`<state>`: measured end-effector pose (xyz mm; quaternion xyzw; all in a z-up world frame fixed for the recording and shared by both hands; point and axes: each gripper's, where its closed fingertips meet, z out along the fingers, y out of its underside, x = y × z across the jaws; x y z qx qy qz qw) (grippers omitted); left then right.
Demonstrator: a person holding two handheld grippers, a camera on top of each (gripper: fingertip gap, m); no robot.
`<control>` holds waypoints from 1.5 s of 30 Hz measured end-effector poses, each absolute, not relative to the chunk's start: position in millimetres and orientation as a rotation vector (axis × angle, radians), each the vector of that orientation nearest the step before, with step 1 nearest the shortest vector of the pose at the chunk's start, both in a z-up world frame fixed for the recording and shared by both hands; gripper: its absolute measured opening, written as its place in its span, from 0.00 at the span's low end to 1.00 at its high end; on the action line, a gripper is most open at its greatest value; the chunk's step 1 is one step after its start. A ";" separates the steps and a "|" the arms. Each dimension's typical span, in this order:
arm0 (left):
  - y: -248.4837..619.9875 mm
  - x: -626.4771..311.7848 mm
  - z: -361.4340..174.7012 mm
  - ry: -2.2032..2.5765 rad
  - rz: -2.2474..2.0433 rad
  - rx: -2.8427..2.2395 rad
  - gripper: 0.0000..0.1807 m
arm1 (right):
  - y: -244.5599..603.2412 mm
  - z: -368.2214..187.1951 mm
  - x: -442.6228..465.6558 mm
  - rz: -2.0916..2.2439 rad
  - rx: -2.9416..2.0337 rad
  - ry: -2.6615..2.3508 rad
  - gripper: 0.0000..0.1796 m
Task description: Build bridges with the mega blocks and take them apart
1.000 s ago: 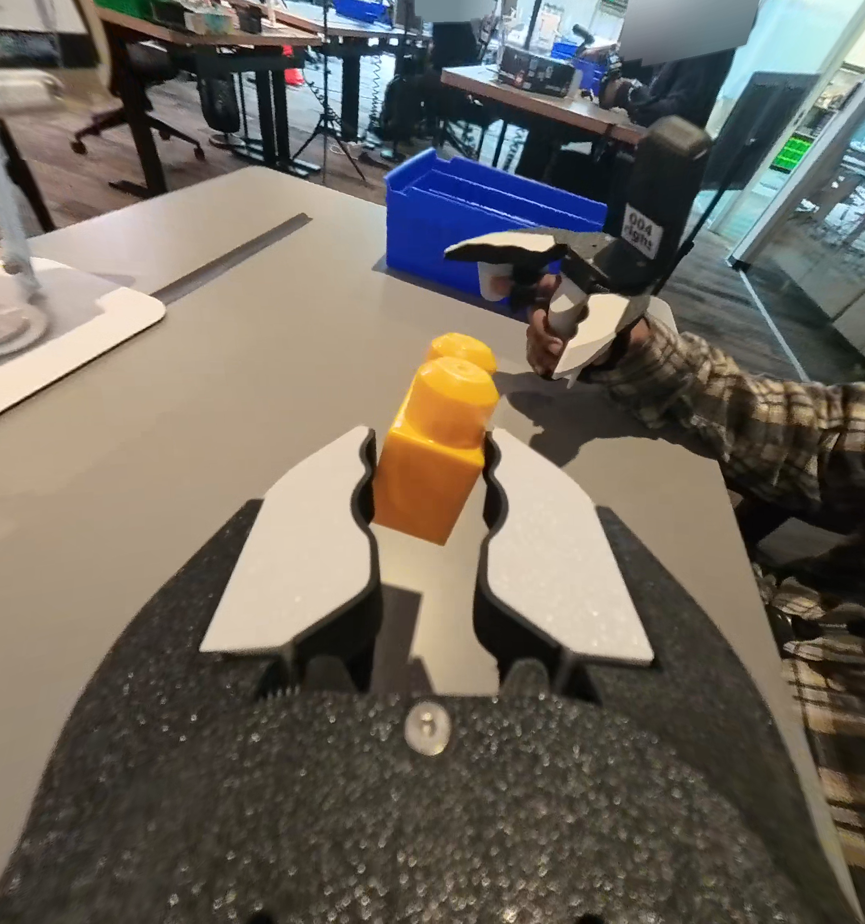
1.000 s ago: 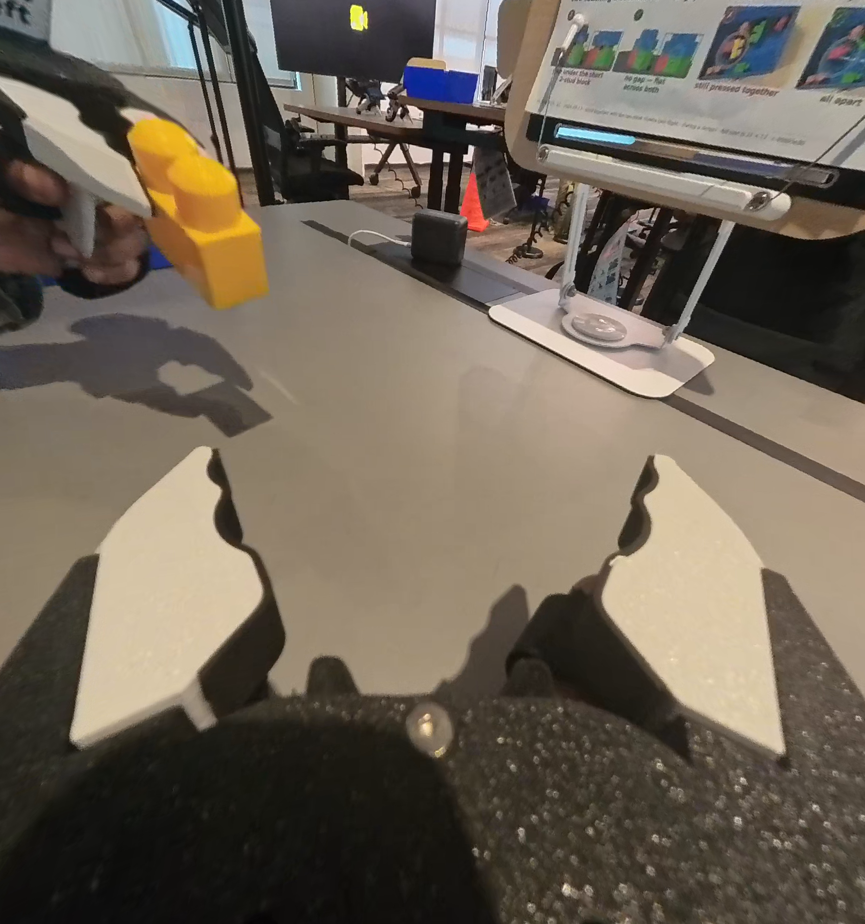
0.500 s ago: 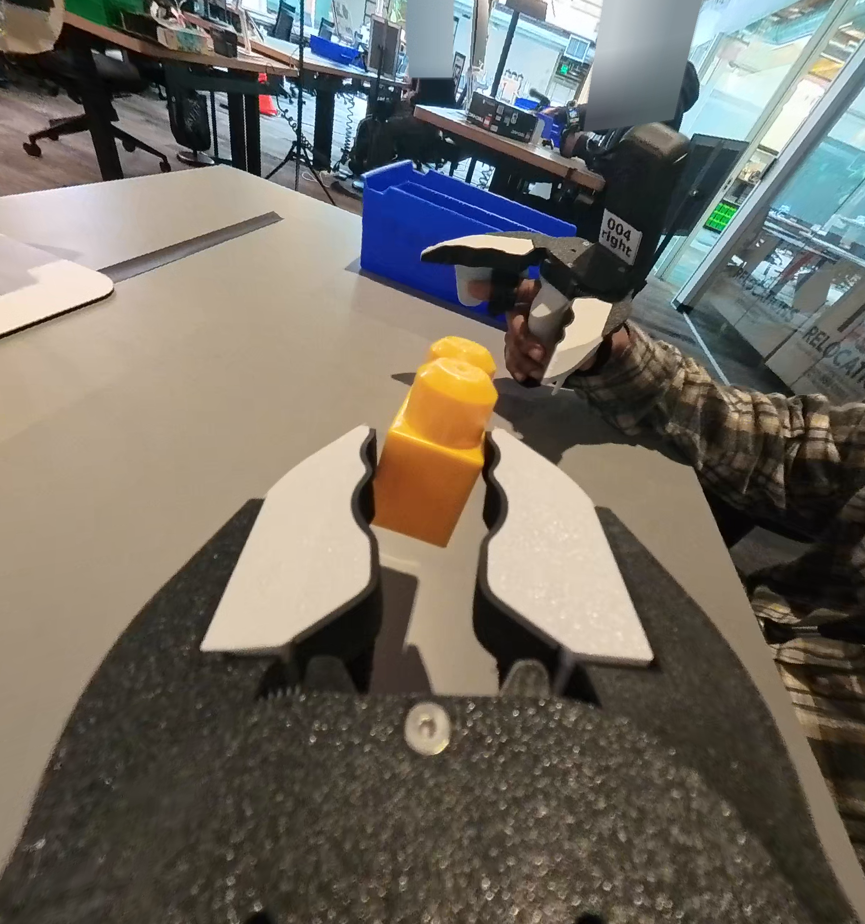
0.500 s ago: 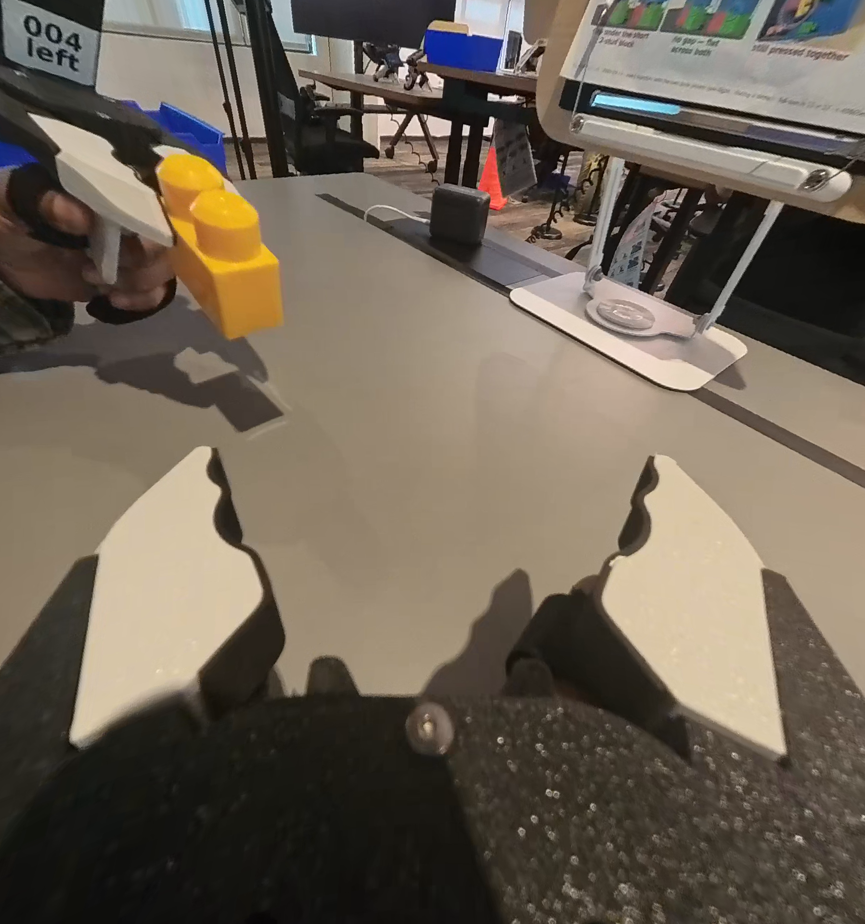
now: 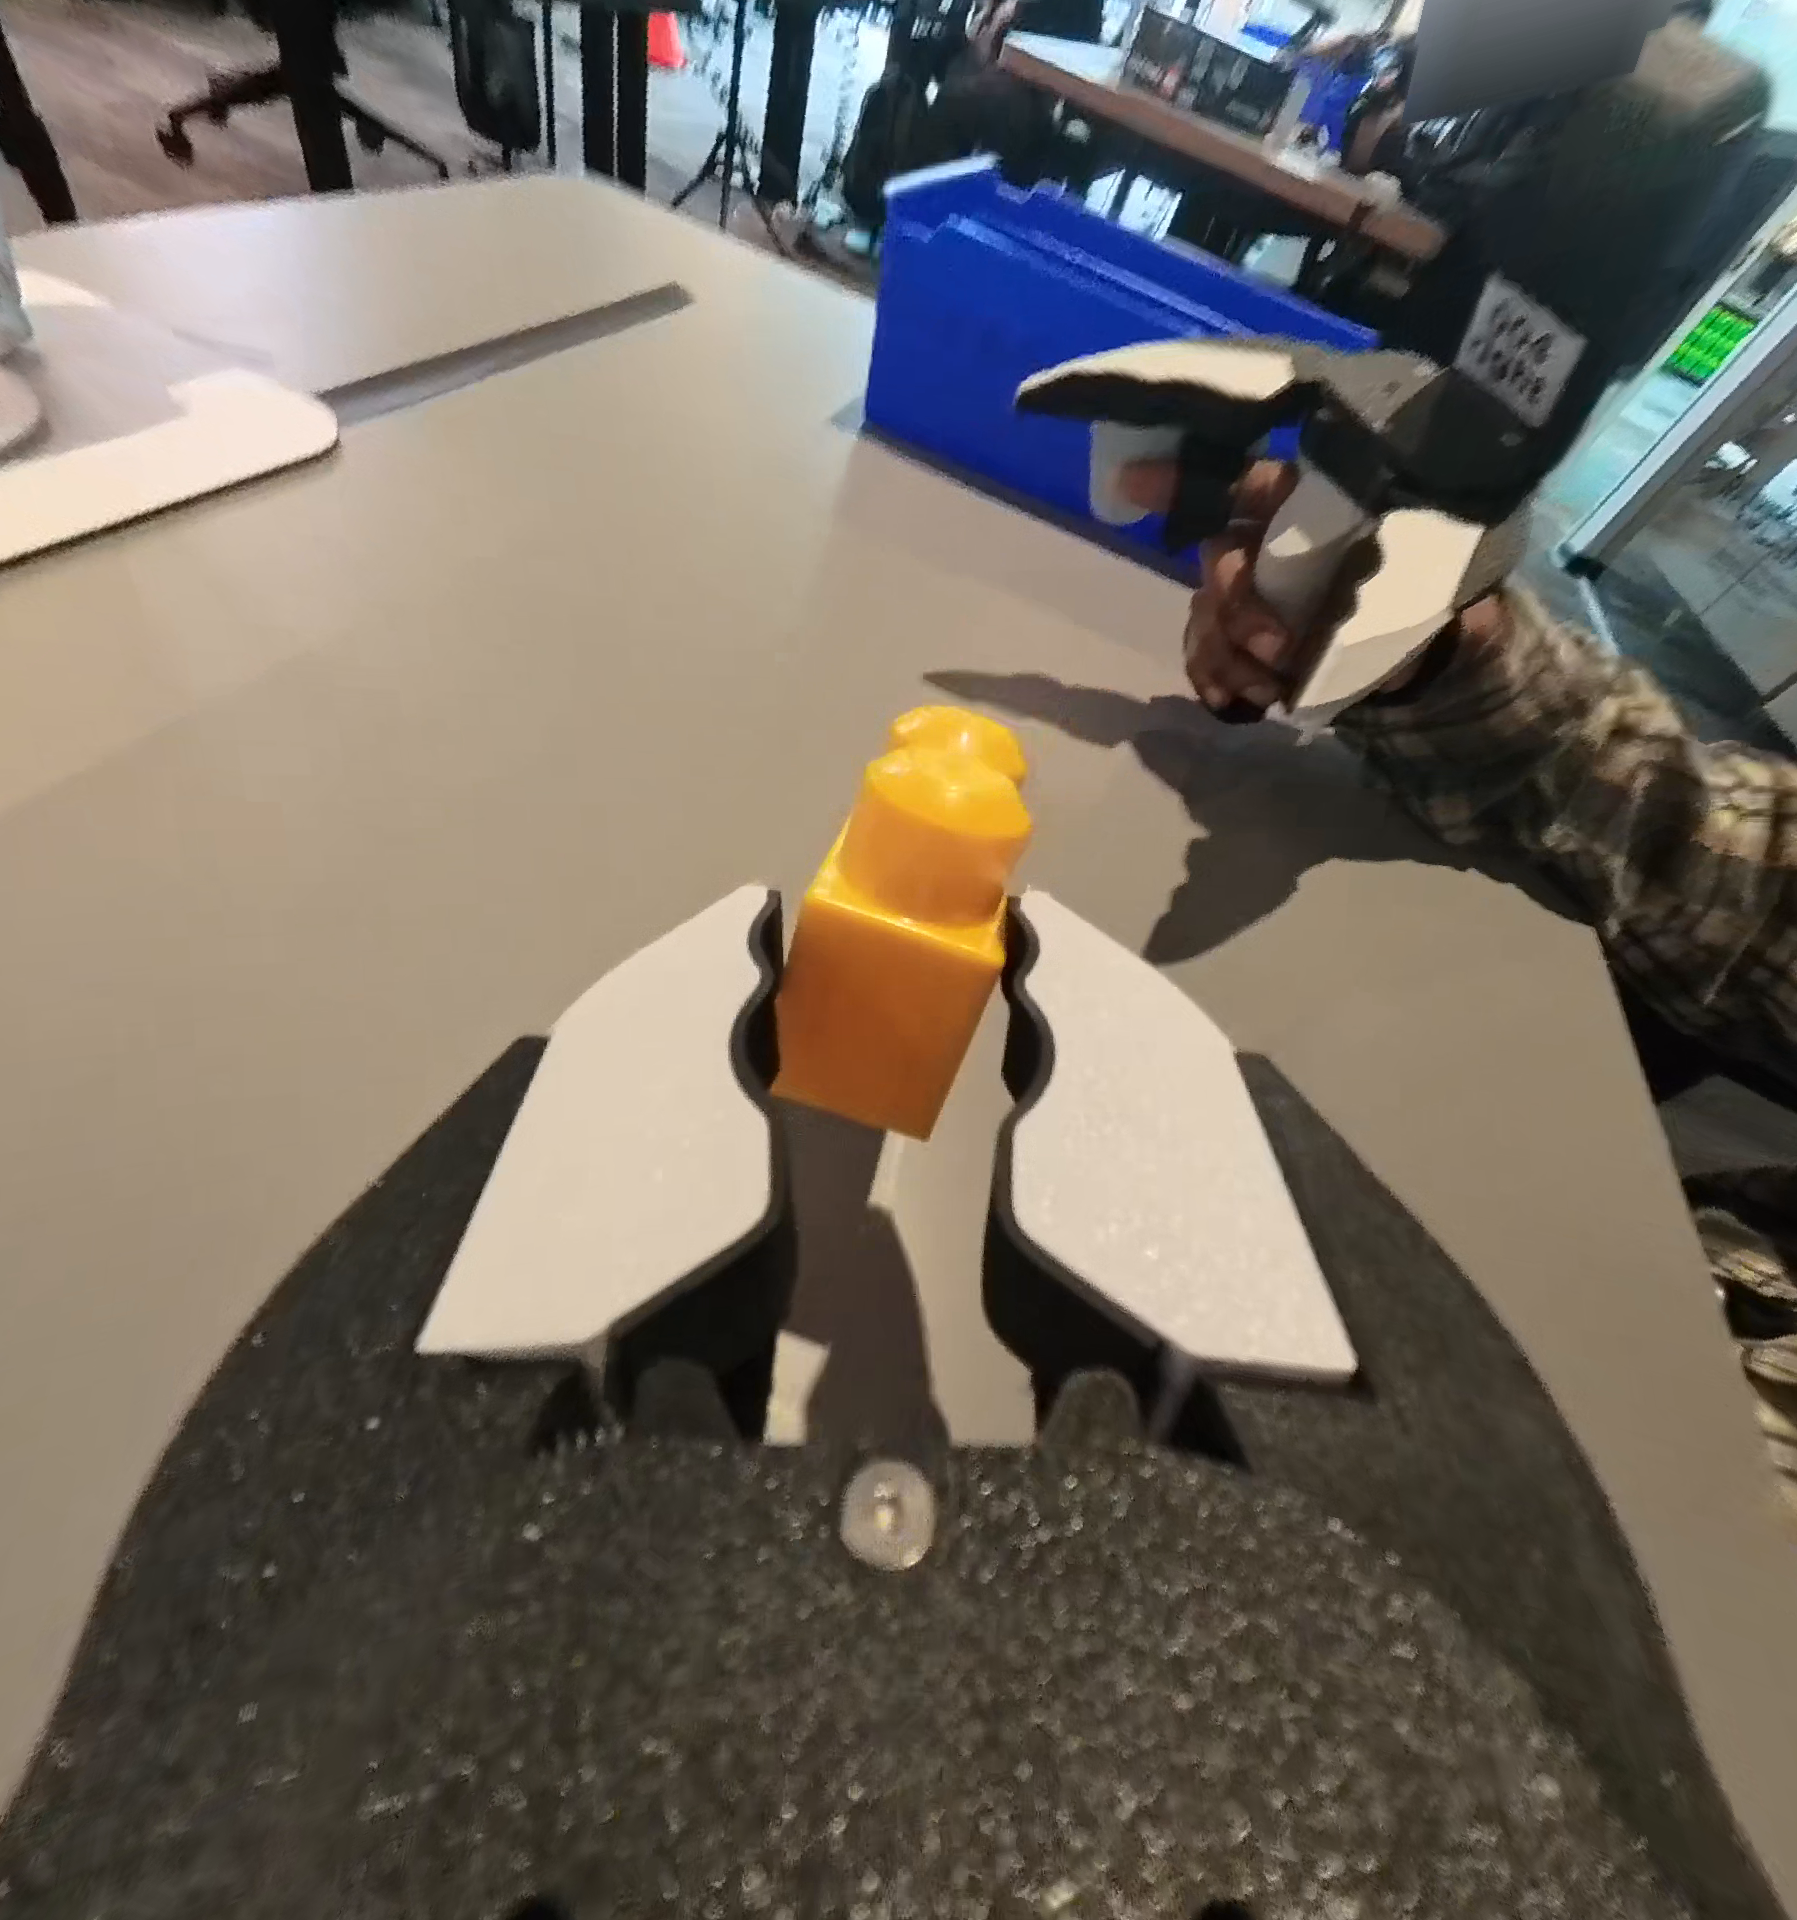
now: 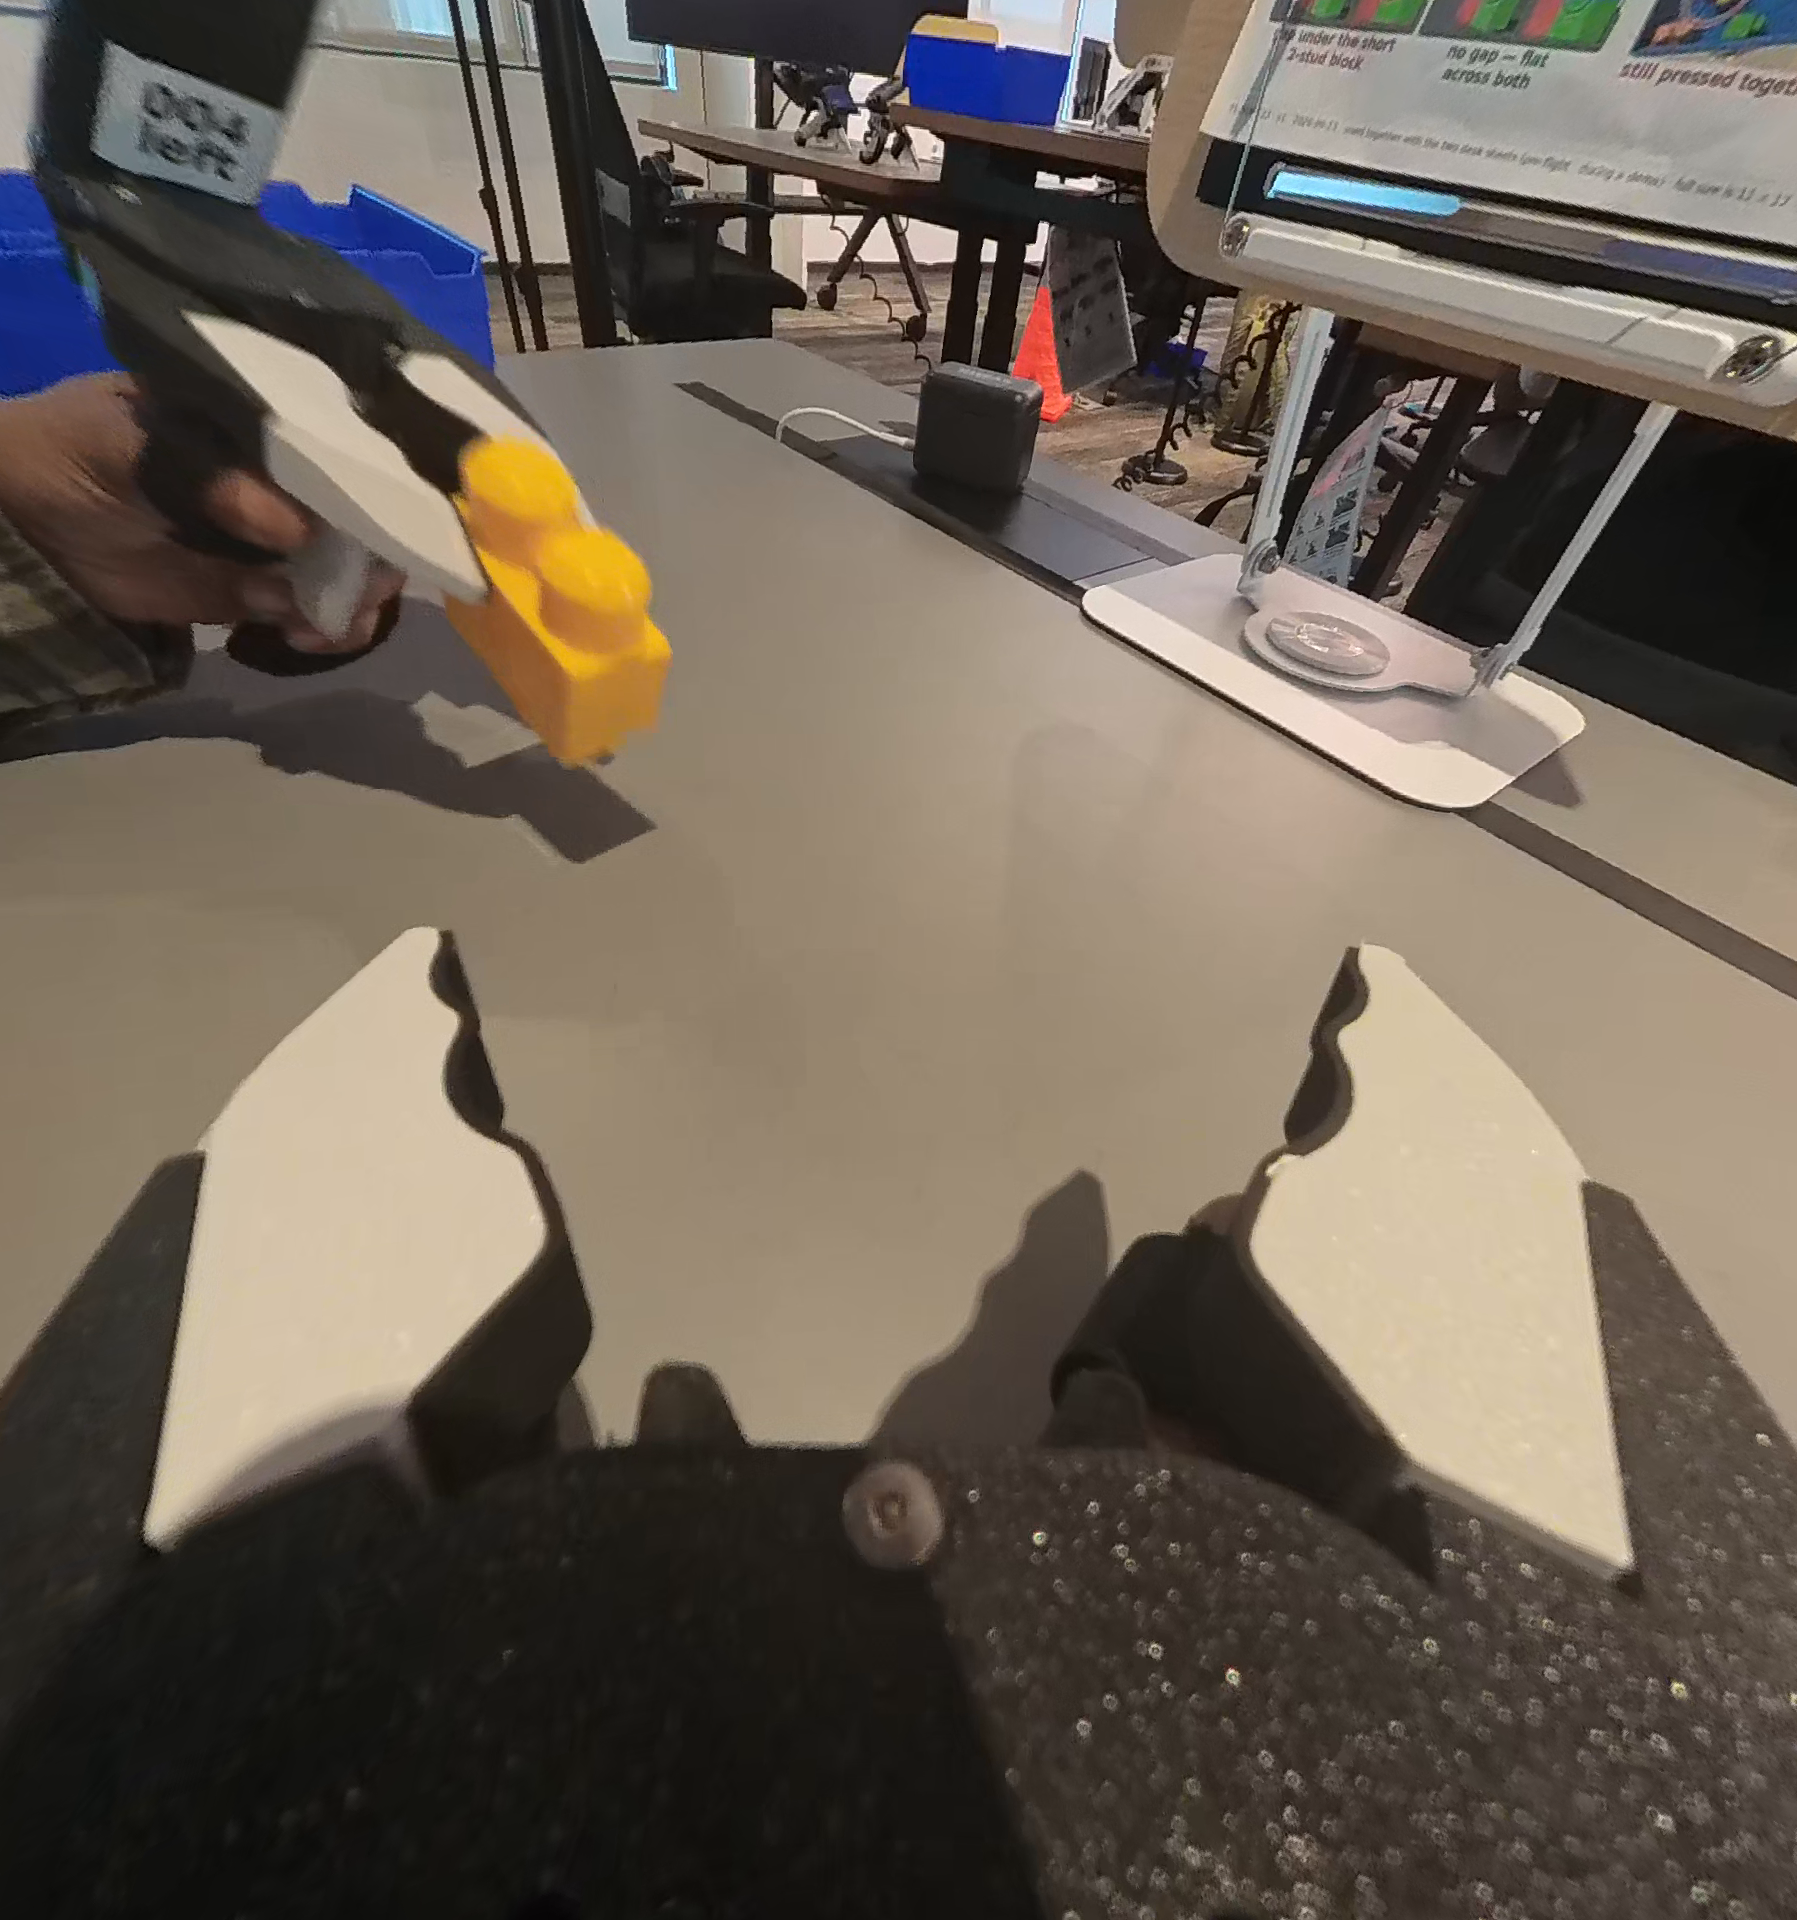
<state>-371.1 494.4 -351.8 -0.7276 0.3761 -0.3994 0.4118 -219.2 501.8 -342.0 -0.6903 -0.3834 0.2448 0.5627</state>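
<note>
My left gripper [image 5: 889,925] is shut on a yellow two-stud mega block [image 5: 899,966], held tilted just above the grey table [image 5: 458,675]. The same block [image 6: 561,623] shows in the right wrist view at the upper left, its lower corner close to the table top, with the left gripper [image 6: 437,520] around it. My right gripper [image 6: 899,997] is wide open and empty, hovering over bare table. It also shows in the left wrist view [image 5: 1185,416] at the upper right, held by a hand in a plaid sleeve.
A blue bin [image 5: 1070,343] stands at the table's far edge. A white stand base [image 6: 1341,675] with an instruction board [image 6: 1548,114] above it sits to one side. A black charger [image 6: 977,436] lies on a dark strip in the table.
My left gripper has moved the yellow block lower and closer toward the table's middle. The right gripper stays open and has shifted only slightly.
</note>
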 end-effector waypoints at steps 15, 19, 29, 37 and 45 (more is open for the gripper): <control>507.9 -389.2 -396.7 0.958 -0.843 -2.068 0.22 | 500.2 -341.1 -220.0 0.585 -1.619 -0.910 0.81; 512.9 -392.9 -392.3 0.957 -0.784 -2.034 0.26 | 499.7 -340.5 -220.6 0.587 -1.615 -0.912 0.81; 515.8 -417.8 -322.4 0.786 -0.698 -1.859 0.44 | 502.3 -336.8 -214.4 0.589 -1.607 -0.884 0.81; 464.3 -481.7 -239.1 0.728 -0.535 -1.756 0.40 | 499.9 -338.2 -217.9 0.595 -1.607 -0.897 0.81; 419.3 -634.2 -217.8 0.580 -0.226 -1.961 0.35 | 498.1 -337.2 -220.2 0.627 -1.605 -0.893 0.81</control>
